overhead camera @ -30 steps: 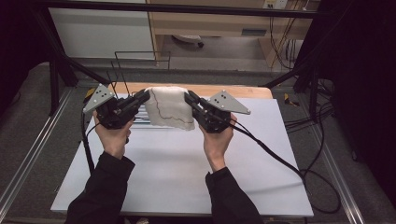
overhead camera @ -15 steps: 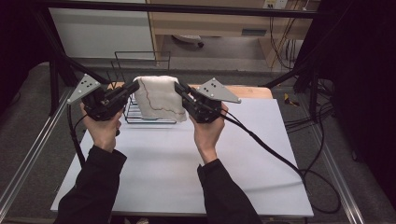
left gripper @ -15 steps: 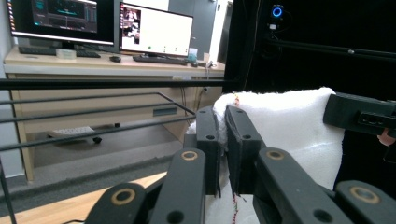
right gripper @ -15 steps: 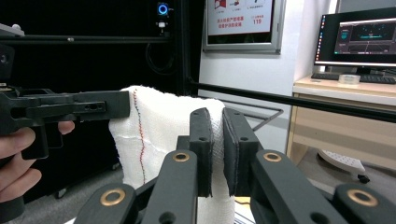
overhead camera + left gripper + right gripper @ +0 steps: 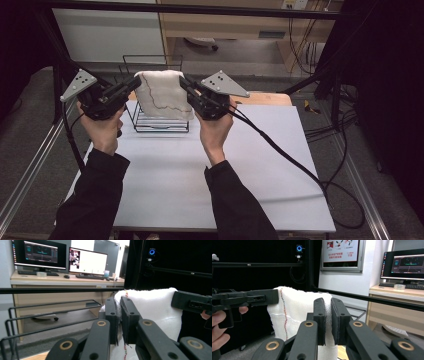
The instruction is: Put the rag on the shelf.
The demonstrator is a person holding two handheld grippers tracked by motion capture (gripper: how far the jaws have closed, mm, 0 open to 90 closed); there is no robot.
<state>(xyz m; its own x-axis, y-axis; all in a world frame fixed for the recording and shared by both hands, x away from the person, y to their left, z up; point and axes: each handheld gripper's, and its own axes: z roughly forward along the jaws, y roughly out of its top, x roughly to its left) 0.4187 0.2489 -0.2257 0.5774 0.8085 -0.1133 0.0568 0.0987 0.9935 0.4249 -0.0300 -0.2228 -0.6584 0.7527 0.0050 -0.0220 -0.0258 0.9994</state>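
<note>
A white towel (image 5: 163, 94) with a thin coloured stitch line hangs between my two grippers, held up by its top corners above the table. My left gripper (image 5: 134, 82) is shut on the towel's upper left corner. In the left gripper view the towel (image 5: 152, 307) is pinched between the two black jaws of the left gripper (image 5: 119, 303). My right gripper (image 5: 183, 81) is shut on the upper right corner. In the right gripper view the towel (image 5: 294, 310) drapes down from the jaws of the right gripper (image 5: 328, 303). The towel's lower edge hangs over a black wire rack (image 5: 131, 119).
The wire rack stands at the back left of the white table (image 5: 215, 190). A wooden board (image 5: 265, 98) lies along the table's far edge. Cables (image 5: 295, 160) trail from the right gripper over the table's right side. Dark frame bars (image 5: 180, 7) run behind.
Both grippers have risen and shifted left with the towel, which now hangs higher and in front of the wire rack.
</note>
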